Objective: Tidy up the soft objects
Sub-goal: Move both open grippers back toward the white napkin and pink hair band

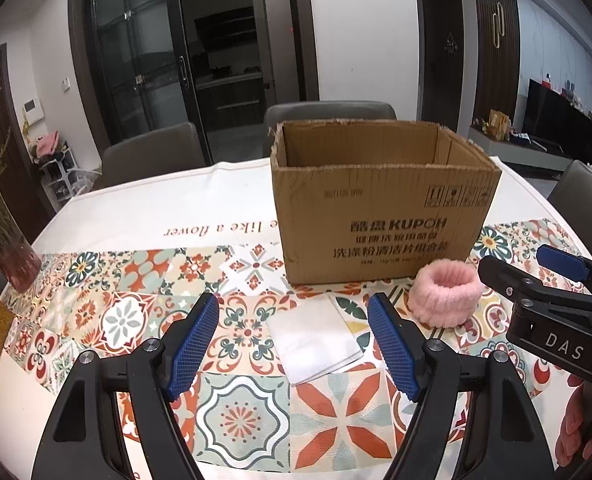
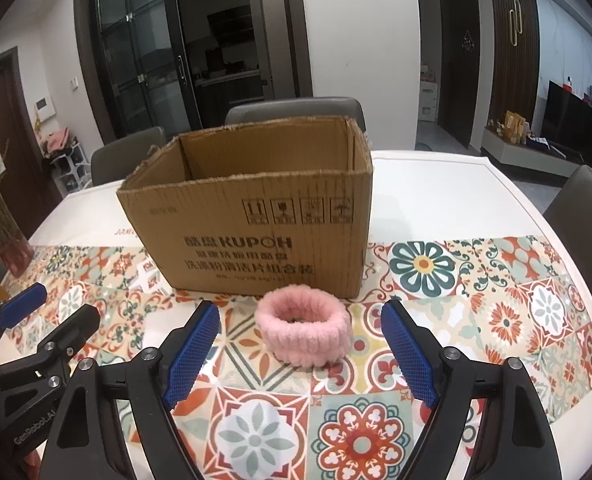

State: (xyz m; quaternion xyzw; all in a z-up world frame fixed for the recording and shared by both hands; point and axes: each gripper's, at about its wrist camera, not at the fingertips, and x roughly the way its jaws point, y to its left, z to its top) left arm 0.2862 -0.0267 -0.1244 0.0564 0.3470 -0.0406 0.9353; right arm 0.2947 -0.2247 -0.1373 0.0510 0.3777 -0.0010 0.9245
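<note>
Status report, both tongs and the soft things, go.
Left tongs open, white cloth ahead. Right tongs open, pink headband ahead. Both on tablecloth before open box. Nothing in the way.

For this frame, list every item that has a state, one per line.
Brown cardboard box: upright, top open, flaps gone.
Fluffy pink headband ring: on the tablecloth, untouched.
Folded white cloth: flat on the tablecloth, untouched.
Left gripper: open, holding nothing.
Right gripper: open, holding nothing.
</note>
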